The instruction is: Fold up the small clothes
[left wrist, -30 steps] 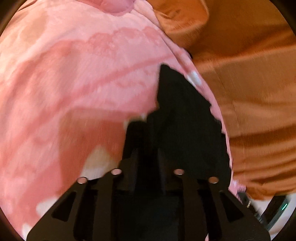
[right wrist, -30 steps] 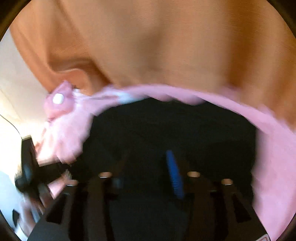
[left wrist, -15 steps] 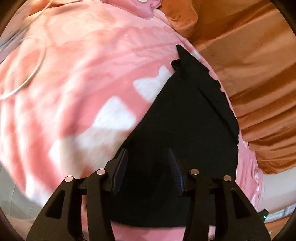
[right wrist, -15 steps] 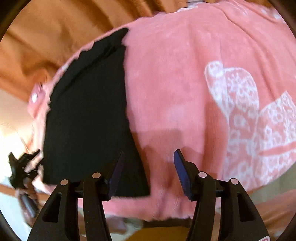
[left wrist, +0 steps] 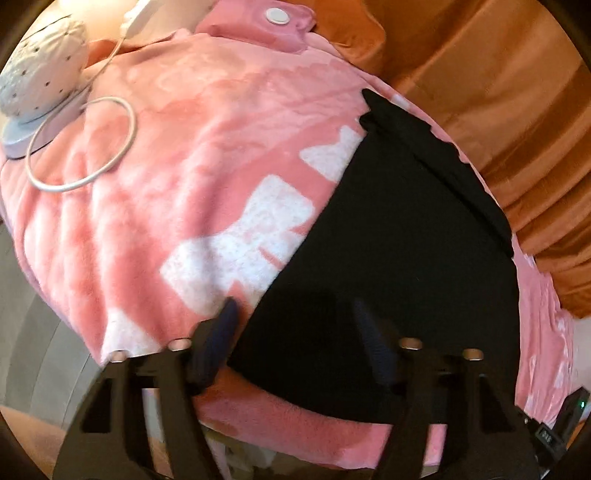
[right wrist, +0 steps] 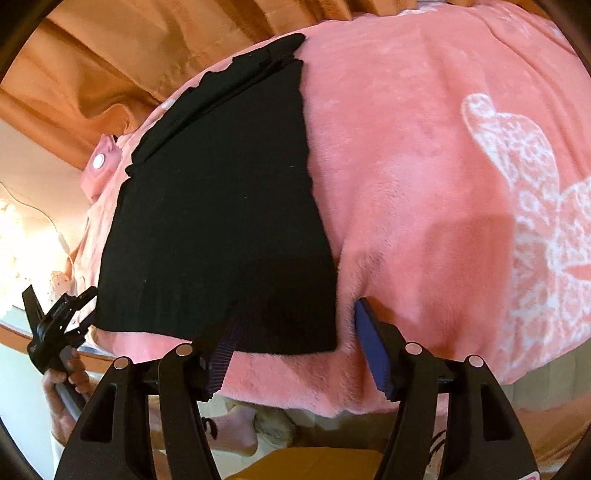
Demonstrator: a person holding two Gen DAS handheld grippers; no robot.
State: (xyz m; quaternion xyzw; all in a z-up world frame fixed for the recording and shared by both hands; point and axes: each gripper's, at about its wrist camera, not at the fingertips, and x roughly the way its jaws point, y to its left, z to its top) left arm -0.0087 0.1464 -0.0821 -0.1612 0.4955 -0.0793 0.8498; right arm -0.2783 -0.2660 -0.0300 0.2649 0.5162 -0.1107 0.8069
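A small black garment [left wrist: 399, 266] lies flat on a pink blanket [left wrist: 192, 147] with white patterns; it also shows in the right wrist view [right wrist: 221, 206]. My left gripper [left wrist: 295, 325] is open and empty over the garment's near left corner. My right gripper [right wrist: 295, 332] is open and empty over the garment's near right corner, its right finger [right wrist: 373, 347] on the blanket. The left gripper [right wrist: 55, 325], held in a hand, shows at the left of the right wrist view.
An orange curtain [left wrist: 498, 92] hangs behind the blanket. A white cable loop [left wrist: 81, 144] and a white dotted object [left wrist: 40, 81] lie at the blanket's far left. A pink tab with a white snap [left wrist: 277, 16] sits at the far edge.
Both grippers let go of the black garment, opened and drew back toward the near edge. The garment now lies flat and spread on the blanket.
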